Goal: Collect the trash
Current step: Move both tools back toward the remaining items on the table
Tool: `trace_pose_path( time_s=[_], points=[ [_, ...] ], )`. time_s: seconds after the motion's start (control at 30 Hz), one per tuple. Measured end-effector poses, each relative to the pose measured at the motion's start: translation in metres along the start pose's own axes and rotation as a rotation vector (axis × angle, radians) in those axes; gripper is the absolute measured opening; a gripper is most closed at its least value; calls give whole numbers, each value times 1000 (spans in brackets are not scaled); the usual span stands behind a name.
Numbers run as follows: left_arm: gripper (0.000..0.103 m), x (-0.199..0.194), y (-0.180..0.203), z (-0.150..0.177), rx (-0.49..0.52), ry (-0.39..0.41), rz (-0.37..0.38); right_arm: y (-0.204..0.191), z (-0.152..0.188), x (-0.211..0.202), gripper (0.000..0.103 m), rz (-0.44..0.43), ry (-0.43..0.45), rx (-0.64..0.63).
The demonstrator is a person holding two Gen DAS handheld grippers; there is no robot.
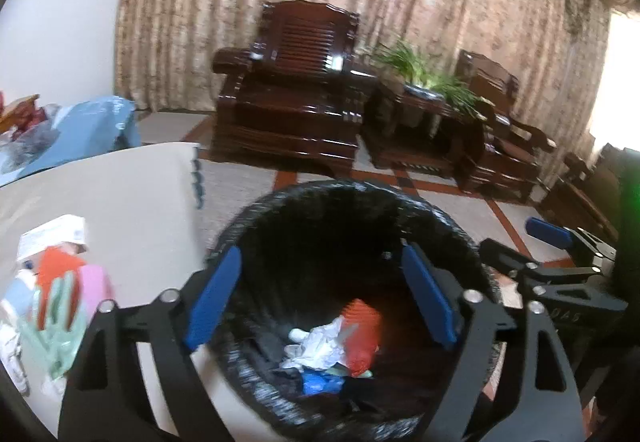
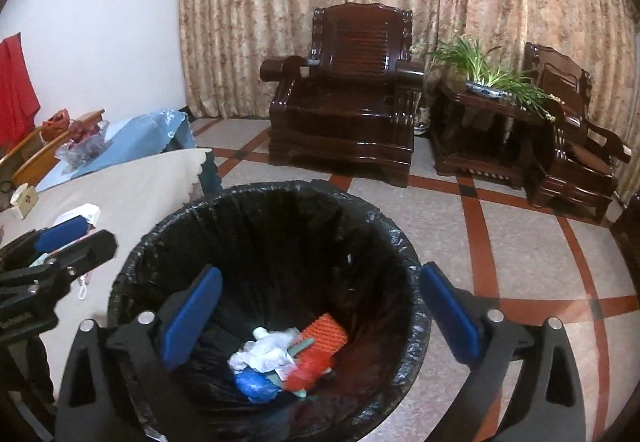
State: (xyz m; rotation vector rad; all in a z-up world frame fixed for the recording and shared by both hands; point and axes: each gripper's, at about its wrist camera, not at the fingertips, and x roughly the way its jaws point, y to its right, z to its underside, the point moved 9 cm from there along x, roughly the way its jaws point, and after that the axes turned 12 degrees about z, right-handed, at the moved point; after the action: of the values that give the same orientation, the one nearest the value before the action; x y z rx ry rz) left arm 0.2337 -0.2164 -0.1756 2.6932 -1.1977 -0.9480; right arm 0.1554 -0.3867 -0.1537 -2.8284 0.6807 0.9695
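A bin lined with a black bag (image 1: 360, 185) (image 2: 280, 186) stands on the floor beside a cream-clothed table (image 1: 132, 193). In the bin lie a red-orange foam net (image 1: 362, 334) (image 2: 325, 334), crumpled white paper (image 1: 320, 346) (image 2: 268, 354) and a blue scrap (image 2: 254, 382). My left gripper (image 1: 322, 254) hangs open over the bin's mouth with nothing between its pads. My right gripper (image 2: 320, 270) is open above the bin too, and empty. Each shows at the edge of the other's view. More litter (image 1: 60, 294), orange, green, pink and white, is piled on the table.
Two dark wooden armchairs (image 2: 344, 113) (image 2: 572, 145) and a side table with potted plants (image 2: 484, 109) stand before a patterned curtain. A blue-clothed table (image 2: 140, 137) with a wrapped bowl is at the far left. Tiled floor (image 2: 520, 242) stretches right of the bin.
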Motion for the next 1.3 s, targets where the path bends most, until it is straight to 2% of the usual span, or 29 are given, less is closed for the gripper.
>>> trace_pose_path(
  time_s=[0.27,0.53,0.83,1.1,1.3],
  points=[
    [91,-63,-48,3,-39,41,-137,-33,-11,-24,97,-77,41,-4],
    [92,-135,-94,12,-70,90,-287,-104,-17,-50,97,-195,75,-55],
    [92,-210,-154,33,-121,119,-465,-182,-2,-69,97,-306,93,-134],
    [92,-248,-196,54,-170,129,-552,-242,8,-81,97,-387,101,-182],
    [92,-252,-228,77,-212,104,-590,-274,22,-80,97,-425,84,-229]
  ],
)
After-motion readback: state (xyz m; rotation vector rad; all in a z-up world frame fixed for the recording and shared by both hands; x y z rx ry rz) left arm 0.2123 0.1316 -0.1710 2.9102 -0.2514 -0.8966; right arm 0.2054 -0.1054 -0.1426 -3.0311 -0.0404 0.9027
